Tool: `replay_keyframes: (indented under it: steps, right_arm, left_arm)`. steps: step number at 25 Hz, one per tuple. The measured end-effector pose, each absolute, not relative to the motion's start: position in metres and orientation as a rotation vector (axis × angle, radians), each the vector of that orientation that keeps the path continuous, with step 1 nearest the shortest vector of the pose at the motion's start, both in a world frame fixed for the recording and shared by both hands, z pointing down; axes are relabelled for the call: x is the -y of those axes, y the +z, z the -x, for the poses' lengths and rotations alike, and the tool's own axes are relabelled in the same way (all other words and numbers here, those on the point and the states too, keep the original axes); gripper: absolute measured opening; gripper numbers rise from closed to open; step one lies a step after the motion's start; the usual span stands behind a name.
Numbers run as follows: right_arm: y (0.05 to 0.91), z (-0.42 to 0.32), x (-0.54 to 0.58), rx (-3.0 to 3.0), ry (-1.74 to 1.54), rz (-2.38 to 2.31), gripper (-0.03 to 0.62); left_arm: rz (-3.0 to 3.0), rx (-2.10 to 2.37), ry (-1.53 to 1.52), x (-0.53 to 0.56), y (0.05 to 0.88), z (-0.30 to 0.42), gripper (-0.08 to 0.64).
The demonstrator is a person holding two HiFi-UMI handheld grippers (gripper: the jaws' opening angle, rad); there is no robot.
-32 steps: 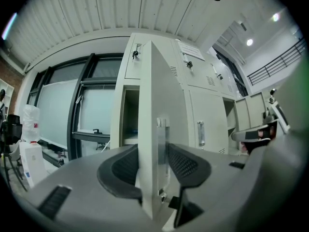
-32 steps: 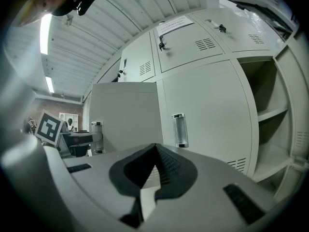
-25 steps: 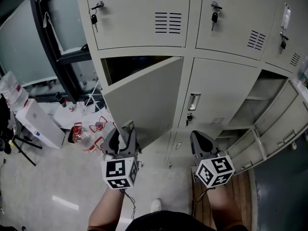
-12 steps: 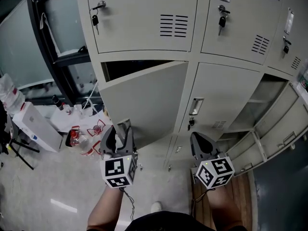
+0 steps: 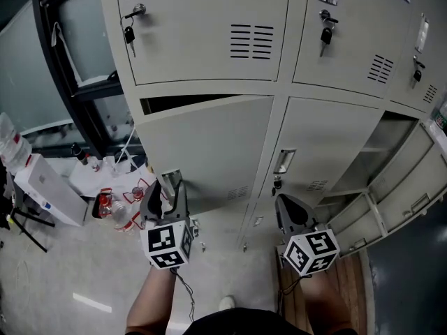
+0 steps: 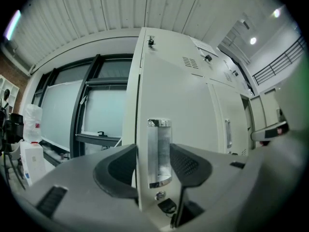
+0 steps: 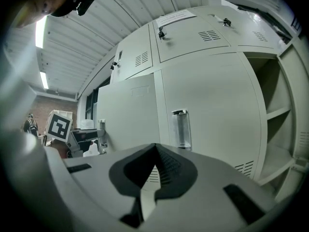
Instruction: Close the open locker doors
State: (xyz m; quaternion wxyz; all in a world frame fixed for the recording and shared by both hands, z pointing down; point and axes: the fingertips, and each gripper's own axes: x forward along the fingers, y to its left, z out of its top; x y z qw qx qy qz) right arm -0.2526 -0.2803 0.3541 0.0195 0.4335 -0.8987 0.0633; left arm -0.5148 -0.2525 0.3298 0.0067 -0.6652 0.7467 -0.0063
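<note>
While I am standing before the beige lockers, I am gripping the free edge of the left-hand locker door (image 5: pixel 202 152) with my left gripper (image 5: pixel 170 187): one jaw is sitting behind the panel, the other is lying against its front, and the chrome recessed handle (image 6: pixel 159 149) is showing between them. That door is hanging almost flush with the cabinet, leaving only a thin dark gap (image 5: pixel 185 104) along its top edge. My right gripper (image 5: pixel 286 204) is hovering level and empty, its jaws clenched tight together, pointing at the closed door (image 5: pixel 321 145) next along without touching it. Further to my right an open compartment (image 5: pixel 374 149) is showing a shelf inside, and its wide-open door (image 5: pixel 408 169) is swinging out toward me; a second open door (image 5: pixel 377 218) is hanging out just below it. Keys (image 5: pixel 129 32) are dangling from the locks in the top row. Bottles (image 5: pixel 105 204) and a white box (image 5: pixel 49 183) are lying on the floor (image 5: pixel 63 271) to my left
</note>
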Motion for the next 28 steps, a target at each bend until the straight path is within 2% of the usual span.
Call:
replay_keyframes:
  steps: [28]
  right_arm:
    - [0.368, 0.241, 0.291, 2.716, 0.233, -1.457, 0.000]
  left_arm:
    - [1.942, -2.367, -0.048, 0.301, 0.326, 0.544, 0.255]
